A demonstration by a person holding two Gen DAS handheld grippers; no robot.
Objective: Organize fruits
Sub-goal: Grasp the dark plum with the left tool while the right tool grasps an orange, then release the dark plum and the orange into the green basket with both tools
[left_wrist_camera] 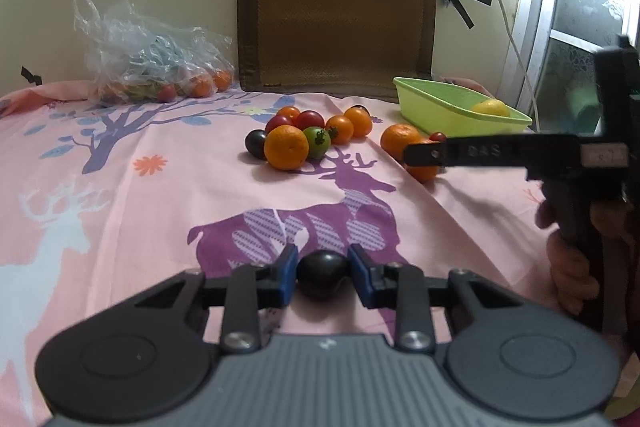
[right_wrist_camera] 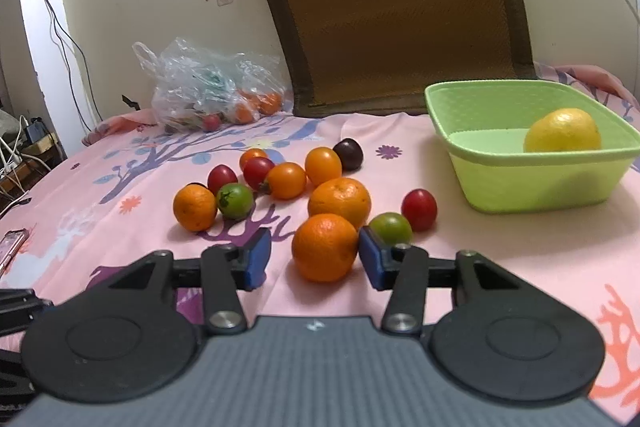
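Note:
In the left wrist view my left gripper (left_wrist_camera: pixel 322 267) is shut on a small dark round fruit (left_wrist_camera: pixel 322 275), low over the pink sheet. My right gripper (right_wrist_camera: pixel 314 253) is open around a mandarin (right_wrist_camera: pixel 325 247). Its right pad (right_wrist_camera: pixel 370 257) touches the mandarin, while a gap shows at the left pad. Behind it lie several mandarins, such as one (right_wrist_camera: pixel 340 201), plus red, green and dark tomatoes. A green basin (right_wrist_camera: pixel 540 183) at the right holds a yellow lemon (right_wrist_camera: pixel 562 131). The left wrist view shows the right gripper's finger (left_wrist_camera: pixel 460 151) from the side, in front of a mandarin (left_wrist_camera: pixel 424 171).
A clear plastic bag (right_wrist_camera: pixel 208 95) with more fruit lies at the back left against the wall. A brown cushion (right_wrist_camera: pixel 396 7) leans on the wall behind the pile. A phone (right_wrist_camera: pixel 12 245) lies at the sheet's left edge, with cables beyond. A hand (left_wrist_camera: pixel 572 267) grips the right tool.

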